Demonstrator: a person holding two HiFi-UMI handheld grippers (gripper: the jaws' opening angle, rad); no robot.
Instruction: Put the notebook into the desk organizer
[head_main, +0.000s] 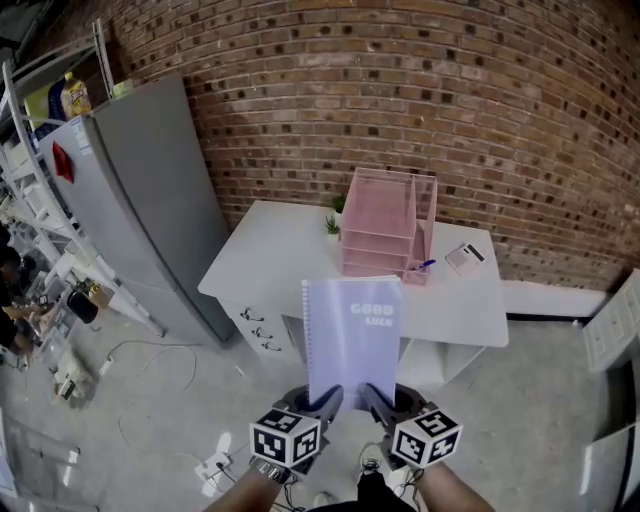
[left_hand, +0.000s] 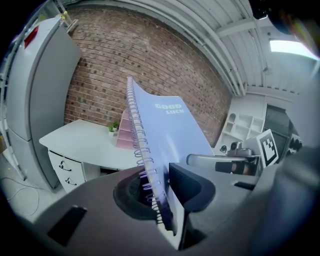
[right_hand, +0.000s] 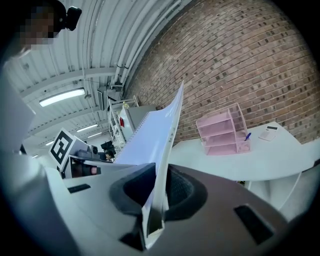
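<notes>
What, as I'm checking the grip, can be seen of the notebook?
The notebook is pale lavender, closed, with a smooth cover printed GOOD LUCK in white and a wire spiral binding down its left edge. It is held in the air, cover up. The left hand-held gripper clamps its near edge beside the spiral; the right hand-held gripper clamps the same edge further right. It is short of the white desk and pink desk organizer, touching neither.
</notes>
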